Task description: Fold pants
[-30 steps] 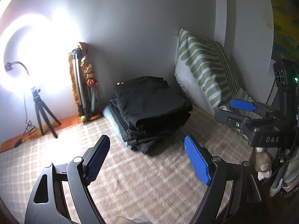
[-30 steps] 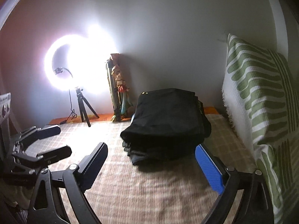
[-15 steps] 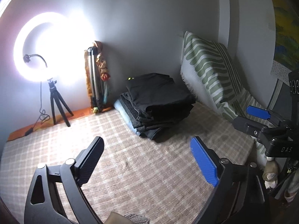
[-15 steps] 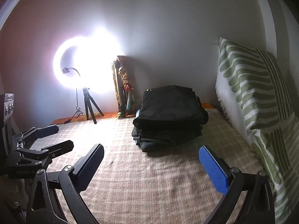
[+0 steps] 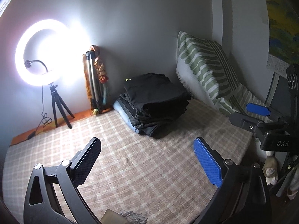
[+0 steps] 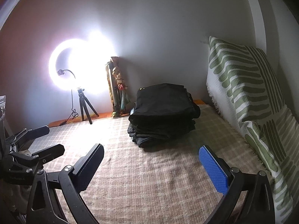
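Both the left gripper (image 5: 147,160) and right gripper (image 6: 151,165) gape wide, empty; folded pants (image 6: 164,112) stacked ahead; likely fetching another pair next.

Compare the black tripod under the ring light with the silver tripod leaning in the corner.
The black tripod stands with its legs spread; the silver tripod is folded shut. The black one carries the lit ring light; the silver one carries nothing, with colourful cloth beside it. The black looks shorter. Both sit by the back wall.

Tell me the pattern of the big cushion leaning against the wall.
White with green stripes, on the big leaning cushion; the right wrist view shows it best.
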The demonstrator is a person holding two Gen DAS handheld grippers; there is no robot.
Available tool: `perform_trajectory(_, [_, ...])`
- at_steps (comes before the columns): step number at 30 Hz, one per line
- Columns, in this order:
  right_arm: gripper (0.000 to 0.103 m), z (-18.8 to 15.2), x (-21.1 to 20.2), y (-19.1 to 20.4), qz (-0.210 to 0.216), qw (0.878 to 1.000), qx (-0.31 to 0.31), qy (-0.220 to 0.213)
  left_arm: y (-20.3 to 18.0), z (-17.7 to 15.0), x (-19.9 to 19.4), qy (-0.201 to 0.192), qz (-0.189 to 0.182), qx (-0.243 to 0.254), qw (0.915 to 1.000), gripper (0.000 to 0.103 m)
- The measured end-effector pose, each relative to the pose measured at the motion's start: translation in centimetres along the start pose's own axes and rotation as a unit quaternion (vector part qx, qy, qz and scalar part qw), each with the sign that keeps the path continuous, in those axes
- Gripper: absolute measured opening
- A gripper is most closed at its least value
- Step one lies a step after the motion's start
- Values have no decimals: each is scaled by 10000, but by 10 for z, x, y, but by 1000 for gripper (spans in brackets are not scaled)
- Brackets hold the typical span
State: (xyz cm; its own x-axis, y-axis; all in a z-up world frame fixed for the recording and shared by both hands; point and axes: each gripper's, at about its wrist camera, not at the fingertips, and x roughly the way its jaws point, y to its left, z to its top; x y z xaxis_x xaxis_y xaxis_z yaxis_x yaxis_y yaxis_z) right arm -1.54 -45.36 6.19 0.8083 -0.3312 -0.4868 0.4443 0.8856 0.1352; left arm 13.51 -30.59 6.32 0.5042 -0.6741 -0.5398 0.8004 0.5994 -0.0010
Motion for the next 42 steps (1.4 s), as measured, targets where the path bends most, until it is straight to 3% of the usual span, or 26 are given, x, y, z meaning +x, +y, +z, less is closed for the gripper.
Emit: perform_trajectory(42, [103, -13, 3, -4, 38, 9997, 193, 137, 0, -6, 0, 45, 115, 93, 9999, 100])
